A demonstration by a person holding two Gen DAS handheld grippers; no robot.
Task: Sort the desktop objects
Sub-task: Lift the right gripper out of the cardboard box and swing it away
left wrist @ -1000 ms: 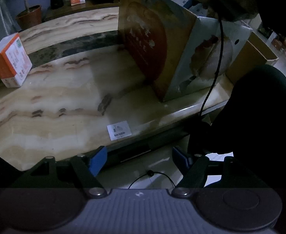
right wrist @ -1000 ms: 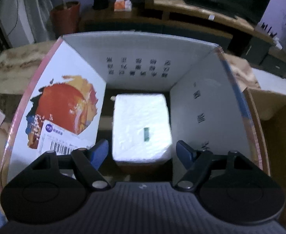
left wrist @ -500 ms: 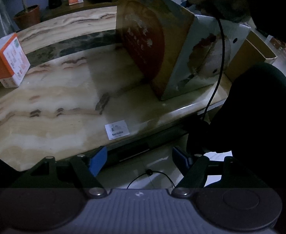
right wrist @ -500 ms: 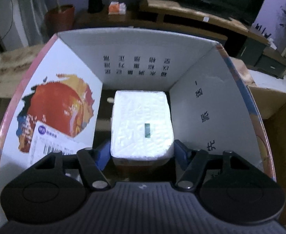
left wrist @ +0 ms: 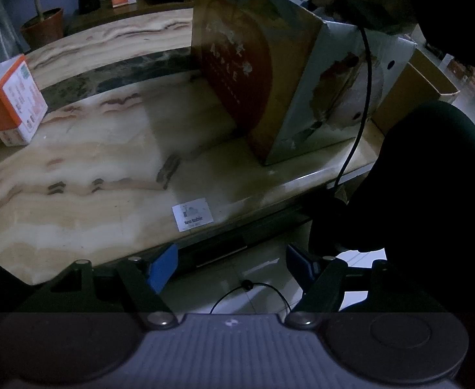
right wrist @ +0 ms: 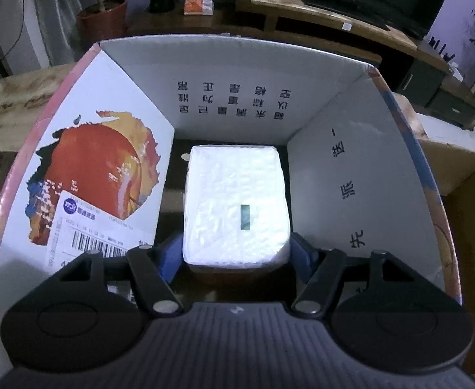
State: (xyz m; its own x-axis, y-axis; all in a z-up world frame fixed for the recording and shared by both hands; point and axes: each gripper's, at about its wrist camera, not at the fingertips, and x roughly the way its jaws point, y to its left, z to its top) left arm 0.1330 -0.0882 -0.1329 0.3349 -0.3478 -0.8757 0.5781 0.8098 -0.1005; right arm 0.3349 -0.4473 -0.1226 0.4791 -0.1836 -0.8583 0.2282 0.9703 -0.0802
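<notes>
Right wrist view, right gripper (right wrist: 234, 253) opening around white packet (right wrist: 235, 202) — carton walls (right wrist: 231, 74) close

Dim room — marble table (left wrist: 75, 168), wooden sideboard (right wrist: 334, 13), potted plant (right wrist: 102, 16)

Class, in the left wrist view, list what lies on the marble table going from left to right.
Orange and white box → white "tea table" sticker → large apple-print carton.
</notes>
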